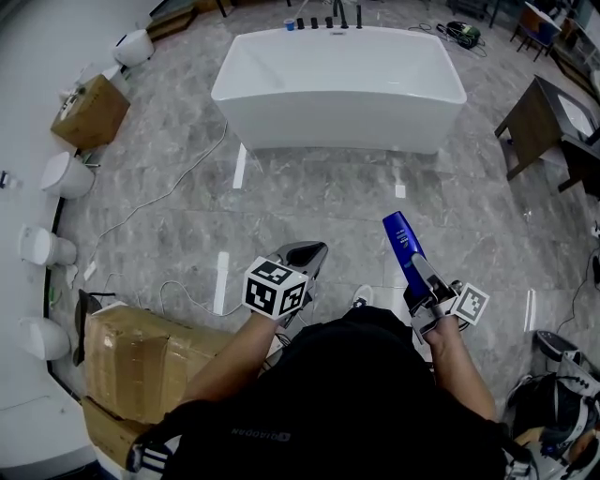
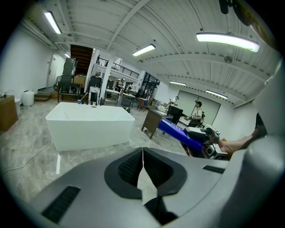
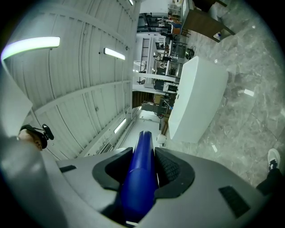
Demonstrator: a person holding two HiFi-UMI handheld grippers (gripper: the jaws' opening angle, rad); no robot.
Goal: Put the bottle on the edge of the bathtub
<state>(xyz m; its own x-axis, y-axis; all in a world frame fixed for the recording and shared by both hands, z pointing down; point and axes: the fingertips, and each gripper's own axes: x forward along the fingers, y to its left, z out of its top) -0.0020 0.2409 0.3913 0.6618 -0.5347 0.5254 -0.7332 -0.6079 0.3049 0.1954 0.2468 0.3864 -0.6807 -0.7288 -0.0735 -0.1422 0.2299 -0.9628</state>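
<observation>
- Head view first: the person stands on a grey marble-look floor (image 1: 319, 202), well back from the white bathtub (image 1: 337, 122), which sits near the top of the frame.
- The right gripper (image 1: 419, 270) is clamped on the blue bottle (image 1: 401, 240). The bottle sticks out past the jaws and points roughly toward the tub, up in the air and well apart from it.
- The right gripper view backs that up: both pads press on the bottle's sides, and it lies lengthwise between them.
- The left gripper (image 1: 305, 255) has its jaws closed together with nothing in them. In the left gripper view the two pads meet along a thin line.
- So the bottle isn't on the tub edge yet.
- On the tub's far rim there's a row of dark tap fittings (image 1: 330, 21), plus a small blue thing (image 1: 290, 25) I can't make out.
- Other stuff: a cardboard box (image 1: 141, 361) at the person's lower left, a cable (image 1: 178, 183) snaking over the floor, and a wooden cabinet (image 1: 536, 120) off to the right.
</observation>
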